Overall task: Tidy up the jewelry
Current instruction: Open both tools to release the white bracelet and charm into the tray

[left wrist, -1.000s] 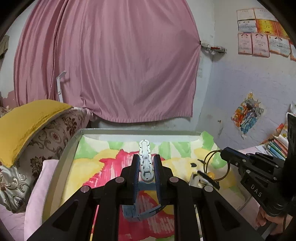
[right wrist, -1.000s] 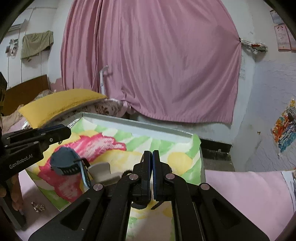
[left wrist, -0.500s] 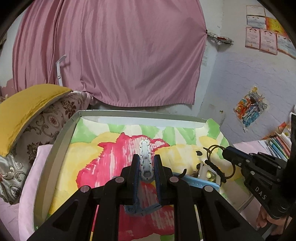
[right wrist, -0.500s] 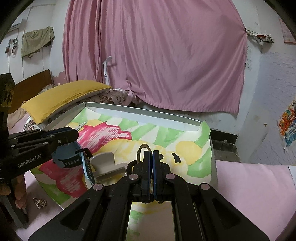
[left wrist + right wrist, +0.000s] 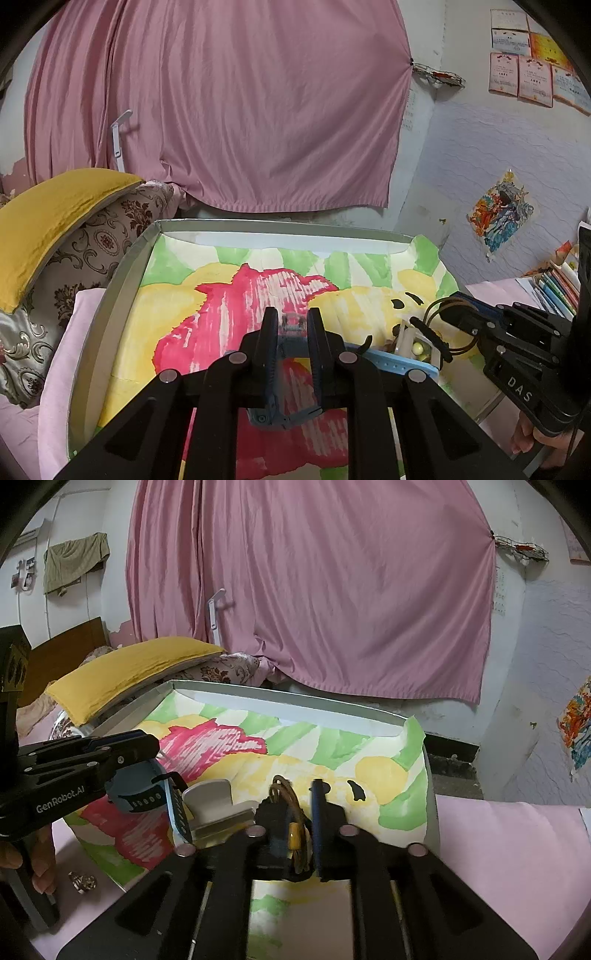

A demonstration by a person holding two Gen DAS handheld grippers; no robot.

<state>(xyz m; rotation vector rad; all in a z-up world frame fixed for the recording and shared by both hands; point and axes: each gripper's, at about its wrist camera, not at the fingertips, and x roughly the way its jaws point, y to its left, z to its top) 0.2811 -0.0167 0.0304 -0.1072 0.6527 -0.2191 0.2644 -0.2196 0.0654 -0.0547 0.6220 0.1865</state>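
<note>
Left wrist: left gripper (image 5: 291, 325) clamps ridged blue watch strap (image 5: 280, 419).

light: soft, even, indoor, source unseen | shadows: faint, under the left gripper (image 5: 291, 325) and right gripper (image 5: 295, 805) | glare: none | blur: slight near the fingertips | edges: strong fisheye bending, black corner vignette | focus: background fairly sharp
</note>
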